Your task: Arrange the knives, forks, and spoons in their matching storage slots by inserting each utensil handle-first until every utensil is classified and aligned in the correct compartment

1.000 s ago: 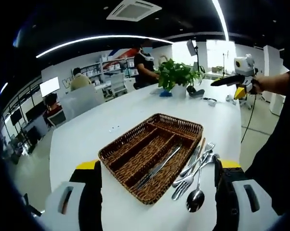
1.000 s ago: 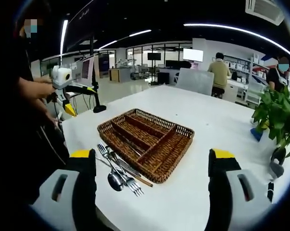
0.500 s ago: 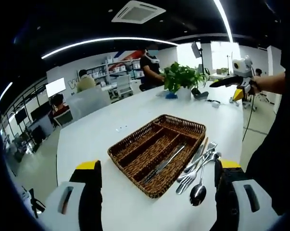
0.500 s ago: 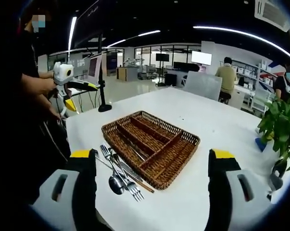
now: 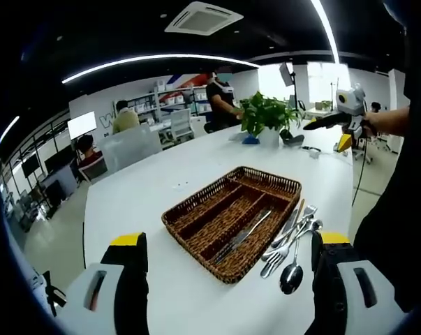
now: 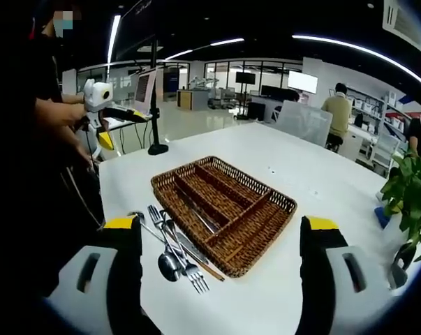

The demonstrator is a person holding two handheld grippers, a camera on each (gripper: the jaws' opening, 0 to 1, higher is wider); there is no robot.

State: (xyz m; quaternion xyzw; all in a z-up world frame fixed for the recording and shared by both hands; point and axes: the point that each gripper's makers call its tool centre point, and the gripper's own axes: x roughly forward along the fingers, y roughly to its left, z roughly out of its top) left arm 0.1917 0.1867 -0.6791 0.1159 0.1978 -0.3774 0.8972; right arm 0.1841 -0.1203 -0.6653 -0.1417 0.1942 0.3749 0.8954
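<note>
A brown woven wicker tray [image 5: 196,211] with long divided slots is being seen ahead of the left gripper [image 5: 224,279], between its two spread jaws, and ahead of the right gripper [image 6: 219,269] as well. One silver knife [image 5: 242,236] is lying in a slot along the tray's near-right side. A loose heap of silver forks and spoons [image 5: 288,244] is resting on the white table [image 5: 140,195] just beside the tray, close in front of the left gripper's right jaw; in the right gripper view the same heap [image 6: 172,248] is lying near that gripper's left jaw.

Compared with a second ago, the tray is being shown slightly further off and more centred in both views, so the grippers are judged to be being repositioned, while the utensils are being left where they were. Both grippers are being held released, jaws wide apart, with nothing between them. Sorting is therefore judged to be barely begun, and a pick from the heap is probably being prepared.

A green potted plant [image 5: 266,115] is standing at the table's far end.
</note>
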